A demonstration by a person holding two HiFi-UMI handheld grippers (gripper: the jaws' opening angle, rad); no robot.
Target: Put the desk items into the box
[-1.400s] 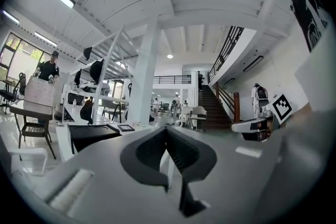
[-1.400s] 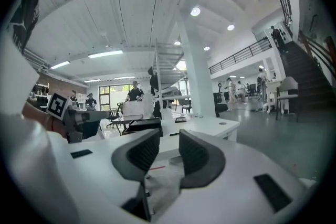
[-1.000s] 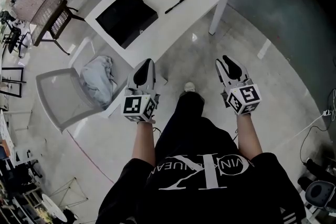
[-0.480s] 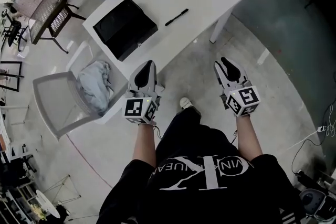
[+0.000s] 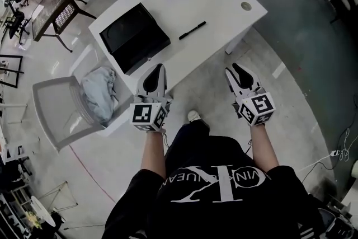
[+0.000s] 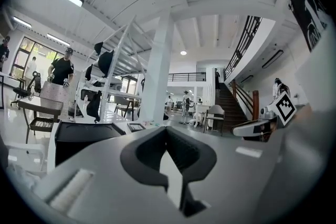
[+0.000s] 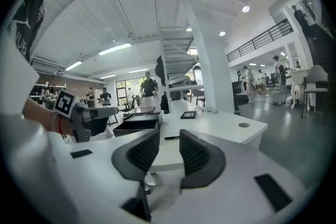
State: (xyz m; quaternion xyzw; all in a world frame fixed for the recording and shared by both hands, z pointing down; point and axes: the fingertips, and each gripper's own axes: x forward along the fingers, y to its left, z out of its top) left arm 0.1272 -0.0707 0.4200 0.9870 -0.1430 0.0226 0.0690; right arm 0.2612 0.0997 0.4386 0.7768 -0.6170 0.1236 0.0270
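jaws of your left gripper (image 5: 156,71) are clenched on nothing; your right gripper's (image 5: 234,71) stand slightly apart, empty. both hover short of the counter (image 5: 224,3), where the pen (image 5: 192,30) lies near the open black box (image 5: 134,37).

Right gripper (image 7: 169,144): its jaws are standing apart with nothing between them, and are pointing over the desk's near edge.
Desk (image 7: 226,126): it is stretching away white beyond the jaws.
Box (image 7: 137,124): it is sitting black and low on the desk's left part.
Pen (image 7: 171,137): it is lying on the desk, just right of the box, toward the near edge.
Frame (image 7: 188,115): it is lying flat at the desk's far side.
Left gripper (image 7: 89,113): it is hovering left of the desk, its marker cube (image 7: 65,103) showing.
Person (image 7: 148,84): they are standing behind the desk.
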